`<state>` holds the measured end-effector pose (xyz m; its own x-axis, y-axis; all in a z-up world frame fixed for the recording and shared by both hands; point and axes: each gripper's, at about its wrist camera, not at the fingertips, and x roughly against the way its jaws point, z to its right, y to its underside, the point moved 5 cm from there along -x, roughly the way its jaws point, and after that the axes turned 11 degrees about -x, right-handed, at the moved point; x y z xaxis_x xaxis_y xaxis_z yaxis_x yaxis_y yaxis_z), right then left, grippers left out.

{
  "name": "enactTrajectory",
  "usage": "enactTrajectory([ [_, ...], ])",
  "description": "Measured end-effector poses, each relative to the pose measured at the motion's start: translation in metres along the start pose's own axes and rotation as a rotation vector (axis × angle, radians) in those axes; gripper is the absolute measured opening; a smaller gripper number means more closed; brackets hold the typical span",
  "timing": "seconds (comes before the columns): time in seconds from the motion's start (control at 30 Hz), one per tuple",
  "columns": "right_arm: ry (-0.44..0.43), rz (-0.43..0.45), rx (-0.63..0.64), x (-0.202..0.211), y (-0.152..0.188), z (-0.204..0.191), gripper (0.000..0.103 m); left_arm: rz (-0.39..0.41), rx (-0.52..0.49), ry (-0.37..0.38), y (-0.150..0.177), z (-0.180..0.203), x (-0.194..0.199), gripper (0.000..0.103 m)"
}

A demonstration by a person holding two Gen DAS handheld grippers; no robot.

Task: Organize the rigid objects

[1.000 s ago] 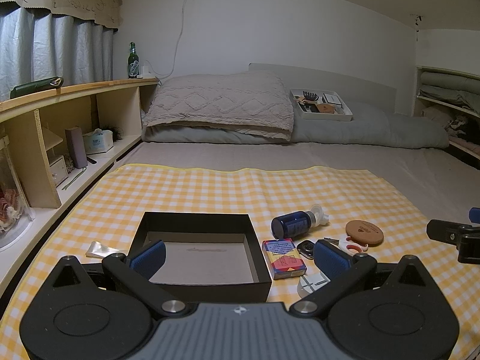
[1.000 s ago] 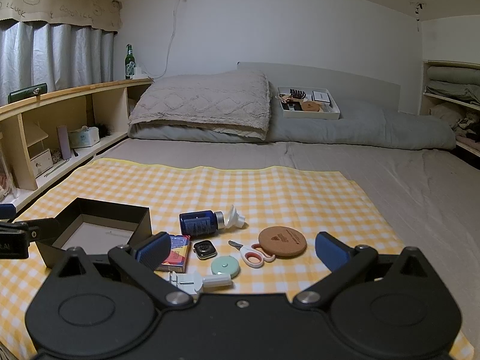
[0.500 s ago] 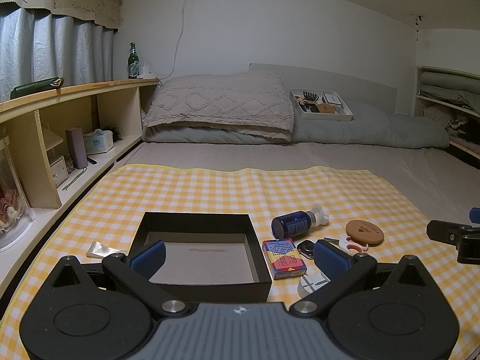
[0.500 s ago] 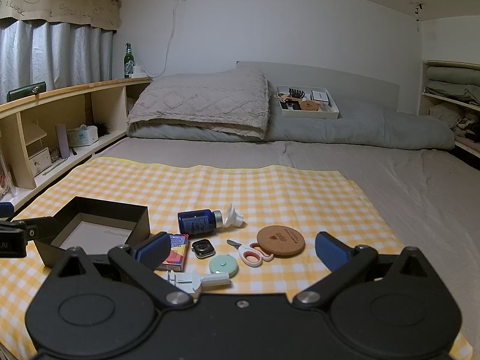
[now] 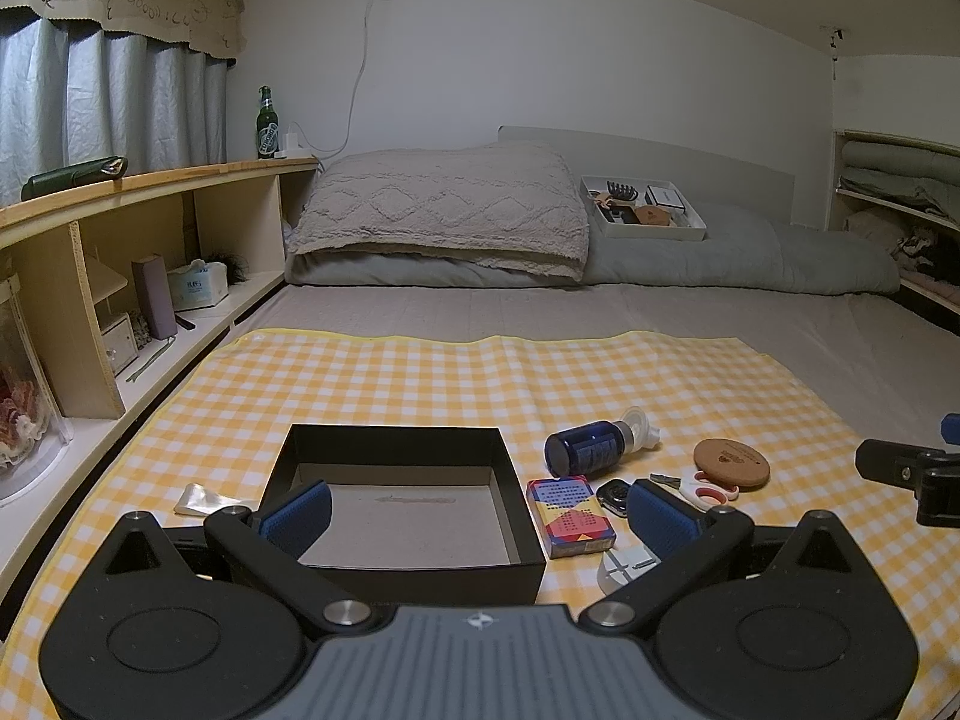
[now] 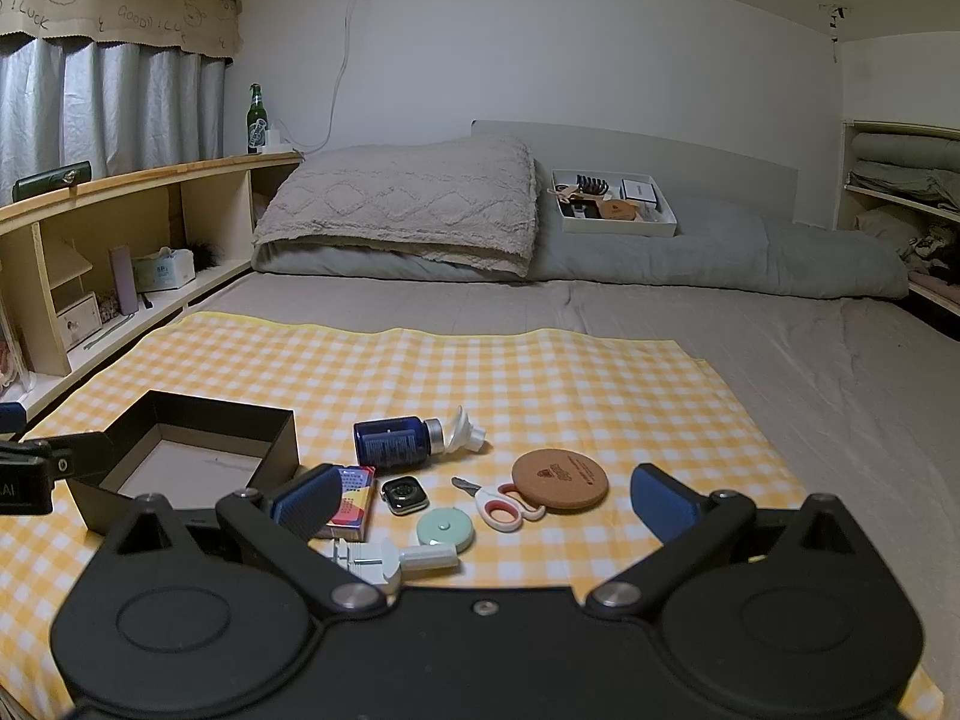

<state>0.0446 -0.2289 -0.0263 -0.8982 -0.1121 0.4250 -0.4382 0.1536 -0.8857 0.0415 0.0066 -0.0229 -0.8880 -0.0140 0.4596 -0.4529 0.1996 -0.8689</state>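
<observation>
Your right gripper [image 6: 480,501] has crept forward; both jaws spread, empty. Blue bottle [image 6: 393,441] at eleven o'clock: rigid, slick; grip its body.

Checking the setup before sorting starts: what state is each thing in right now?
Black box: open, empty.
Blue bottle: on its side, capped.
Scissors: shut, flat.
Watch: flat, face up.
Card box: flat, closed.
Round coaster: flat.
Tape measure: flat.
Left gripper: open, holding nothing.
Right gripper: open, holding nothing.
</observation>
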Motion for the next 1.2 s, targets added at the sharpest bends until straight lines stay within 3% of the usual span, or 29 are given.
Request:
enactTrajectory([
  [1.2, 0.0, 0.0, 0.004, -0.001, 0.0, 0.0, 0.103, 0.005, -0.007, -0.003, -0.002, -0.012, 0.007, 0.103],
])
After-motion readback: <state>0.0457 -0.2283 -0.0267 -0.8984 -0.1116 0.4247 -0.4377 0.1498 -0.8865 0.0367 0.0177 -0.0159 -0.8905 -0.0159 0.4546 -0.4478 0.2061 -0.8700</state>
